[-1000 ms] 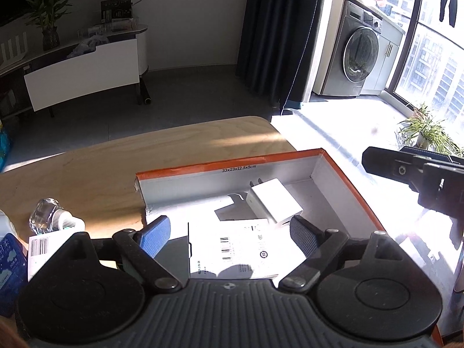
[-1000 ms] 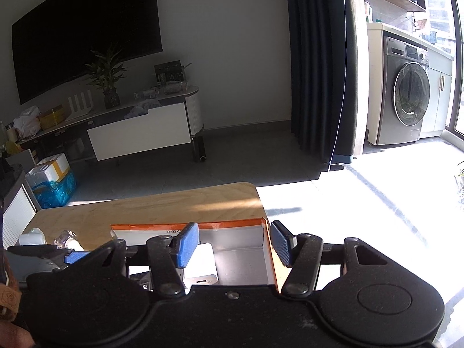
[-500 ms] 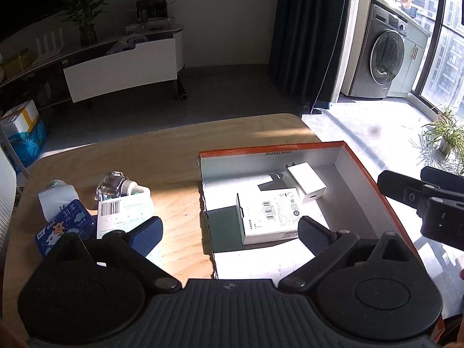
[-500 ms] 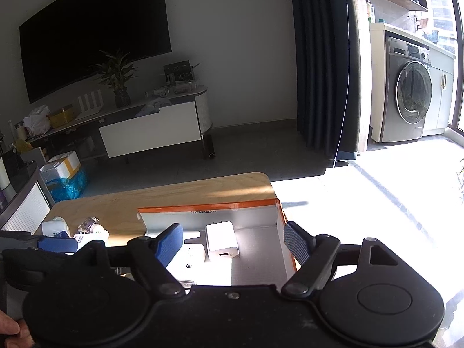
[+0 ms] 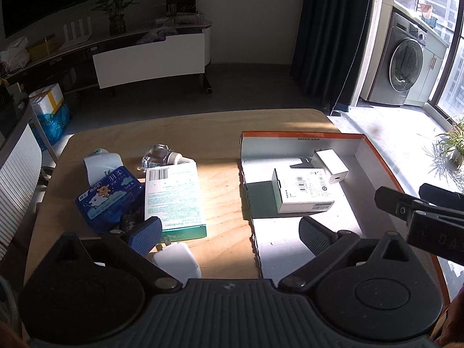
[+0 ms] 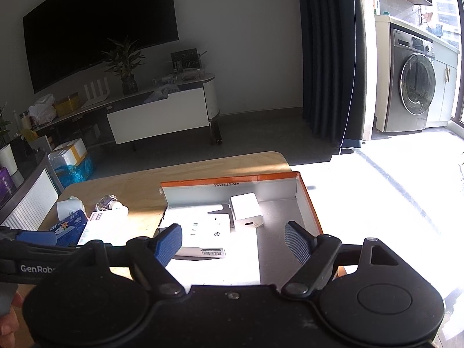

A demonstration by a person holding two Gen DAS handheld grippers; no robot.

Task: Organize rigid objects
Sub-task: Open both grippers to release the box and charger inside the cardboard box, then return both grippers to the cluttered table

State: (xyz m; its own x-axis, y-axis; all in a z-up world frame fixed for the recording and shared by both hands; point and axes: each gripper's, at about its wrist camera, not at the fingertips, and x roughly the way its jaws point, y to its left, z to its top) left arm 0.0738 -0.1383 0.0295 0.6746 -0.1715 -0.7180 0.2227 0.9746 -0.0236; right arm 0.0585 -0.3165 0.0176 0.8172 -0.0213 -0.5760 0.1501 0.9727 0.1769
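An orange-rimmed open box lies on the right of the wooden table. In it lie a white carton with barcodes and a white charger. Left of the box lie a bandage carton, a blue tissue pack, a small glass bottle, a white jar and a white case. My left gripper is open and empty above the box's left wall. My right gripper is open and empty over the box's near part.
The wooden table ends in a rounded far edge. Beyond it are a white TV console, a dark curtain and a washing machine. A white radiator-like panel stands at the left.
My left gripper has drawn back and swung left, away from the white carton; the loose items left of the box have come into view. My right gripper has drawn back a little.
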